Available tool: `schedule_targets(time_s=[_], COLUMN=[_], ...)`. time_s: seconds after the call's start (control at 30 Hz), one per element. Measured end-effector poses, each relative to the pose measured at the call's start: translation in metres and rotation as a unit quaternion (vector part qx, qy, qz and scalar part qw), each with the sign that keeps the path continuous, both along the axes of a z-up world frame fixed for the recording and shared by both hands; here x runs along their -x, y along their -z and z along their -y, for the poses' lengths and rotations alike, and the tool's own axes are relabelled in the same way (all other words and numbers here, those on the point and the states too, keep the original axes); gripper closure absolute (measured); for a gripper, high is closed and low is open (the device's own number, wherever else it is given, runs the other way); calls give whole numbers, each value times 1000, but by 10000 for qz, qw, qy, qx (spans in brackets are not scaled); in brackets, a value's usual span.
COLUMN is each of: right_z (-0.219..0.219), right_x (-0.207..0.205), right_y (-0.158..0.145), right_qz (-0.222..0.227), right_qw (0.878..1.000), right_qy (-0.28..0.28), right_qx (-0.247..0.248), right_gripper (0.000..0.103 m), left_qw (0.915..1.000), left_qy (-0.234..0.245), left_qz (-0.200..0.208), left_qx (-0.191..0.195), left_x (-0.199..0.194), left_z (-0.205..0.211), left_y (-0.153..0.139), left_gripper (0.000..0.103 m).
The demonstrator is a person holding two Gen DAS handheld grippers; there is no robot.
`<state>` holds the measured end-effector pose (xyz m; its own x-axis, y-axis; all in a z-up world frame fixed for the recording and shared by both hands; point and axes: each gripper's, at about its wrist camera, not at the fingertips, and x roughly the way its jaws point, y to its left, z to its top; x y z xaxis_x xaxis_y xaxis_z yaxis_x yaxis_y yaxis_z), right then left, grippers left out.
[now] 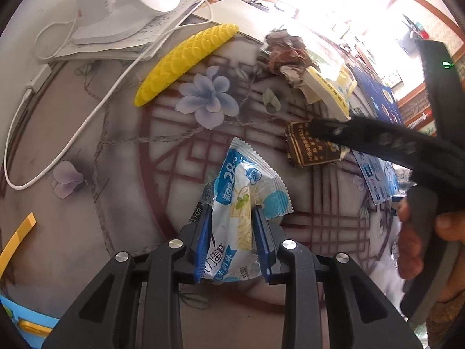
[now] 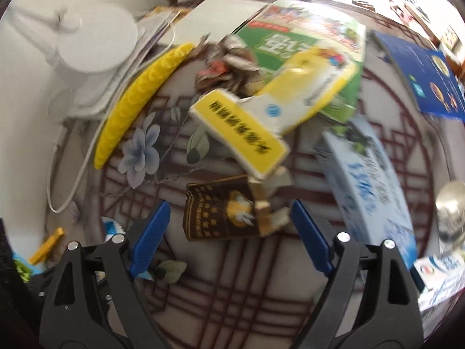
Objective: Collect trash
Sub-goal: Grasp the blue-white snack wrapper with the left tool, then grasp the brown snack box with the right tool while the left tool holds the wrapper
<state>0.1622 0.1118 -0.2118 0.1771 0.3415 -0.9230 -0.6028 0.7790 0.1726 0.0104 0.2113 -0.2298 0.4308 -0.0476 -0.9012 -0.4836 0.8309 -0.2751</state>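
Strong daylight pours in from the upper right on my left wrist view, blowing that corner out to pure white, while the patterned surface (image 1: 122, 133) stays evenly lit with soft shadows. That view is sharp. My right wrist view is smeared with motion blur; print on the yellow box (image 2: 241, 133) barely reads. Both views bow hard at the rim, with dark vignetted corners.

Black gripper (image 1: 231, 218) frames; blue pads (image 2: 151, 237); silver screws.

left tongs (image 1: 232, 232) clamped, right tongs (image 2: 229, 232) spread
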Motion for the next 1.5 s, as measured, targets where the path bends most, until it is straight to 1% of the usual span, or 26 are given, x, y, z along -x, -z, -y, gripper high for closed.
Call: schedule_targets(time_s=[0.17, 0.23, 0.27, 0.3, 0.33, 0.4, 0.5, 0.57, 0.6, 0.63, 0.67, 0.7, 0.73, 0.77, 0.8, 0.83, 0.87, 0.9, 0.93, 1.0, 1.13, 1.27, 1.3, 1.37, 1.4, 1.5], right_z=[-20, -21, -22, -21, -19, -11, 7, 18, 24, 32, 33, 41, 48, 53, 57, 59, 62, 61, 60, 49, 26, 9, 7, 6, 7, 17], right_x=[5, 9, 11, 12, 12, 11, 14, 17, 21, 25, 31, 37, 43, 48, 50, 50, 51, 49, 47, 45, 44, 43, 43, 43, 43, 44], right_y=[17, 16, 14, 11, 7, -3, -13, -15, -12, -7, -4, -2, -4, -7, -12, -17, -21, -26, -28, -27, -8, 16, 21, 23, 21, 4], right_qz=[95, 240, 314, 296, 289, 232, 72, -68, -270, -637, -892, -1035, -1016, -933, -765, -585, -419, -255, -171, -28, 182, -65, -122, -243, -216, -144], right_qw=[9985, 9979, 9976, 9978, 9980, 9987, 9991, 9990, 9986, 9966, 9945, 9929, 9930, 9937, 9952, 9966, 9976, 9982, 9982, 9973, 9920, 9899, 9896, 9899, 9905, 9935], right_qy=[-274, -354, -391, -434, -428, -418, -419, -427, -450, -514, -553, -579, -605, -621, -612, -576, -546, -542, -564, -708, -1097, -1220, -1223, -1227, -1193, -1057], right_qx=[468, 490, 476, 405, 358, 202, 39, 60, 71, 63, 51, 43, 42, 37, 40, 35, 34, 52, 80, 181, 599, 715, 752, 673, 656, 385], right_gripper=[16, 21, 40, 49, 54, 71, 81, 84, 85, 85, 85, 85, 84, 77, 62, 56, 52, 52, 52, 45, 44, 45, 58, 61, 62, 63], left_qw=[9999, 9999, 9999, 9998, 9999, 9999, 10000, 10000, 10000, 10000, 10000, 10000, 10000, 10000, 10000, 10000, 10000, 10000, 10000, 10000, 10000, 10000, 9999, 9999, 9999, 9998], left_qy=[-115, -151, -162, -162, -158, -146, -92, -56, -35, -22, -13, -1, 2, -6, -17, -25, -32, -33, -33, -20, -21, -83, -103, -130, -150, -194], left_qz=[-25, -46, -50, -56, -64, -61, -14, 12, 25, 37, 45, 50, 51, 56, 56, 47, 33, 25, 27, 27, 22, -24, -47, -65, -67, -27], left_qx=[-18, -27, -25, -27, -30, -20, -22, -19, -15, -16, -16, -15, -17, -23, -22, -19, -16, -6, -1, -10, -9, 4, 14, 15, 14, -9], left_x=[3, 4, 5, 5, 4, 3, 1, -1, -1, -2, -1, -1, -1, -1, -1, 0, 0, -1, -1, -1, -1, 2, 2, 3, 3, 3], left_z=[-9, -10, -10, -10, -10, -8, -3, -1, 1, 2, 2, 3, 3, 3, 3, 2, 2, 2, 3, 3, 3, 0, -1, -3, -4, -5], left_y=[1, 2, 2, 3, 3, 2, -1, -3, -4, -4, -5, -6, -6, -6, -6, -5, -5, -4, -4, -4, -3, 0, 1, 2, 3, 0], left_gripper=[77, 77, 77, 77, 77, 77, 76, 76, 76, 76, 76, 76, 76, 76, 76, 76, 76, 76, 76, 76, 76, 76, 76, 76, 76, 76])
